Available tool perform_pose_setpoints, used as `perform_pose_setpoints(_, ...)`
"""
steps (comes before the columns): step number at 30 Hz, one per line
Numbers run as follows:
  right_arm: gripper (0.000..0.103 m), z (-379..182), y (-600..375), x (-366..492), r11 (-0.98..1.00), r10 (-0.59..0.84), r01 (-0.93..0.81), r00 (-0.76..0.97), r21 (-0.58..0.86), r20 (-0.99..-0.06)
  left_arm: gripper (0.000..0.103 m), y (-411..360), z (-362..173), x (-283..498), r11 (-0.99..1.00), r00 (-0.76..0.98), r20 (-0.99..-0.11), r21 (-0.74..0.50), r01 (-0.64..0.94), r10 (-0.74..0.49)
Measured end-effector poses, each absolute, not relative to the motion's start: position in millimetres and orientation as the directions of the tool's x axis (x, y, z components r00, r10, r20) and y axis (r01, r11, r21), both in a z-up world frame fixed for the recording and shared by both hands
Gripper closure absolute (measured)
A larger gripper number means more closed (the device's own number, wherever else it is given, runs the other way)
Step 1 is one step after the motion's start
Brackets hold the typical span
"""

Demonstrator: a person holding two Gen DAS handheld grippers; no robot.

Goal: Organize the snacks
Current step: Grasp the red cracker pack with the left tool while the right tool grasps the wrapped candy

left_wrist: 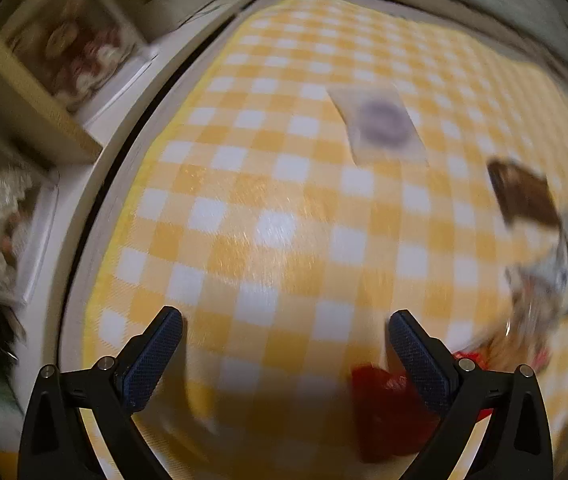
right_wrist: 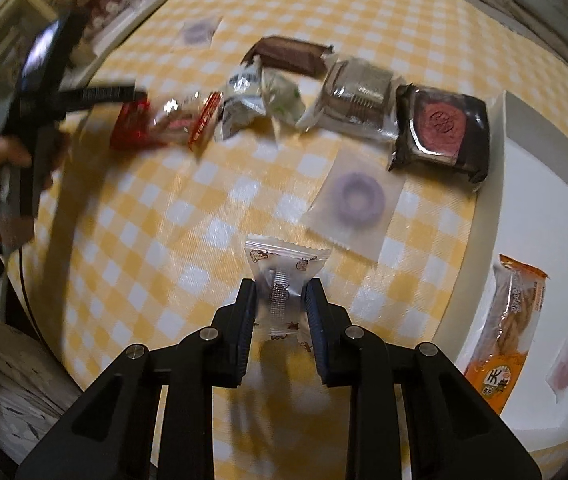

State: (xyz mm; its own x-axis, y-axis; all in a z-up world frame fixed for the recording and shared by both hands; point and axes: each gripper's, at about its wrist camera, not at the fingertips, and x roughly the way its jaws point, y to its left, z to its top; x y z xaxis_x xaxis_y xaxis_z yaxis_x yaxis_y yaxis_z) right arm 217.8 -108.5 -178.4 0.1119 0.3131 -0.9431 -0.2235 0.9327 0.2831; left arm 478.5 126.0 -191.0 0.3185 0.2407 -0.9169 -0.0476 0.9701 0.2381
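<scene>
Purple ring sachet beside clamped candy

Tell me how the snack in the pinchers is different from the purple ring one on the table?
The clear candy wrapper is pinched between the right gripper's fingers; the purple ring packet lies flat on the checked cloth, untouched. The candy wrapper has crimped zigzag ends and small printed pictures; the ring packet is a plain frosted square. Both are see-through wrappers holding a single treat.
</scene>
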Motion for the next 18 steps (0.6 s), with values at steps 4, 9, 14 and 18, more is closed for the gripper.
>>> perform_pose_setpoints(4,0.077,-171,-117,224,0.939,0.308,-0.203,0.141,0.277,-0.941,0.000,119,-191,461,0.969,0.314,-0.925,0.242,0.046,0.216)
perform_pose_setpoints(9,0.077,-159,-128,225,0.941,0.322,-0.171,0.180,0.293,-0.929,0.000,105,-178,439,0.964,0.322,-0.932,0.223,0.145,0.167)
perform_pose_setpoints(14,0.077,-145,-129,223,0.939,0.333,-0.170,0.222,0.300,-0.916,0.000,78,-150,418,0.955,0.352,-0.933,0.167,0.247,0.072)
perform_pose_setpoints(18,0.077,-136,-133,220,0.937,0.341,-0.165,0.246,0.308,-0.907,0.005,55,-132,405,0.945,0.378,-0.926,0.112,0.308,-0.013)
